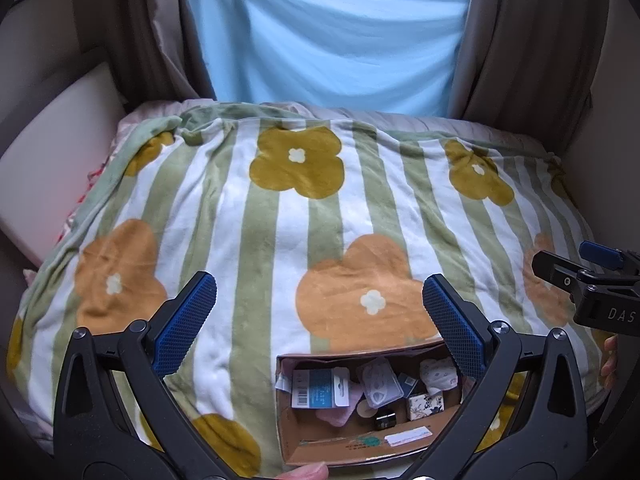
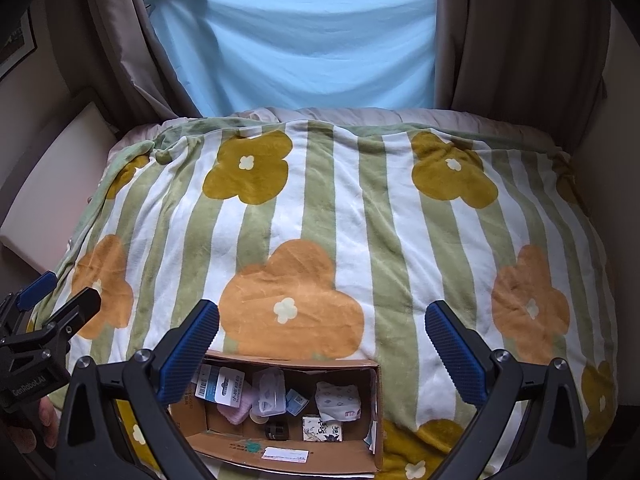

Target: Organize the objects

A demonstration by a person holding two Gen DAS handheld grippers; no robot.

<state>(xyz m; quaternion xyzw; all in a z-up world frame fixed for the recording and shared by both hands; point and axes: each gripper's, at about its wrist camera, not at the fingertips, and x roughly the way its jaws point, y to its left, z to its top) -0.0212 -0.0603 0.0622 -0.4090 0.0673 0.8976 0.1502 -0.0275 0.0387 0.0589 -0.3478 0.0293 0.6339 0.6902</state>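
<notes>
An open cardboard box [image 1: 320, 446] [image 2: 292, 458] sits at the near edge of the bed. Inside it lie several small items: a carded blue packet [image 1: 316, 388] [image 2: 224, 388], a clear plastic case [image 1: 380, 384] [image 2: 270, 396], a white tissue pack [image 1: 438, 372] [image 2: 338, 400], a patterned little box [image 1: 426, 406] [image 2: 322, 430], a pink cloth [image 1: 336, 414] [image 2: 238, 408] and a dark small jar [image 1: 385, 420] [image 2: 278, 429]. My left gripper [image 1: 320, 324] hovers open above the box, holding nothing. My right gripper [image 2: 322, 344] is likewise open and empty over it.
A striped blanket with orange and mustard flowers [image 1: 304, 216] [image 2: 332, 208] covers the bed. A light blue sheet [image 1: 332, 36] hangs over the window between brown curtains [image 1: 532, 40]. A beige headboard panel [image 1: 52, 152] stands at the left. Fingertips [image 1: 308, 472] show at the bottom edge.
</notes>
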